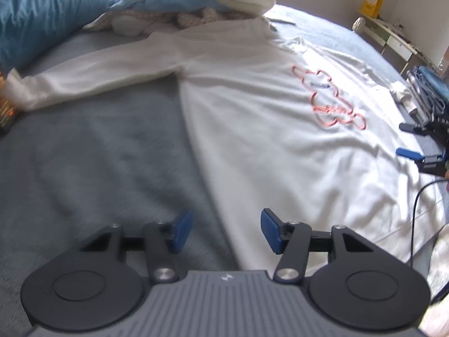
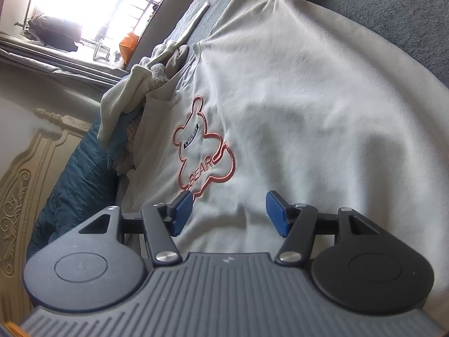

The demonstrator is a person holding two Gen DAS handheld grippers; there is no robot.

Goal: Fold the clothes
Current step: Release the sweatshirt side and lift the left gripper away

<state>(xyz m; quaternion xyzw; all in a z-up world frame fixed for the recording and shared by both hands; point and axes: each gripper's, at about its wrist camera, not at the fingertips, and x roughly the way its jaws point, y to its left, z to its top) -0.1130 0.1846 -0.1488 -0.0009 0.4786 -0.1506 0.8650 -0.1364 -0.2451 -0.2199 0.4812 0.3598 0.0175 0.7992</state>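
A white long-sleeved sweatshirt [image 1: 252,90] with a red bear outline [image 1: 328,98] lies spread flat, front up, on a grey-blue bed cover [image 1: 98,154]. One sleeve [image 1: 92,80] stretches out to the left. My left gripper [image 1: 226,231] is open and empty, just above the shirt's side edge near the hem. My right gripper [image 2: 230,213] is open and empty, hovering over the shirt body [image 2: 308,112] below the bear print [image 2: 204,151]. The right gripper also shows at the right edge of the left wrist view [image 1: 412,143].
A pile of other clothes [image 1: 193,2] sits at the head of the bed beside a teal quilt [image 1: 36,14]. A carved headboard [image 2: 25,182] and a bright window [image 2: 92,2] lie beyond. A black cable [image 1: 418,210] trails over the shirt's hem.
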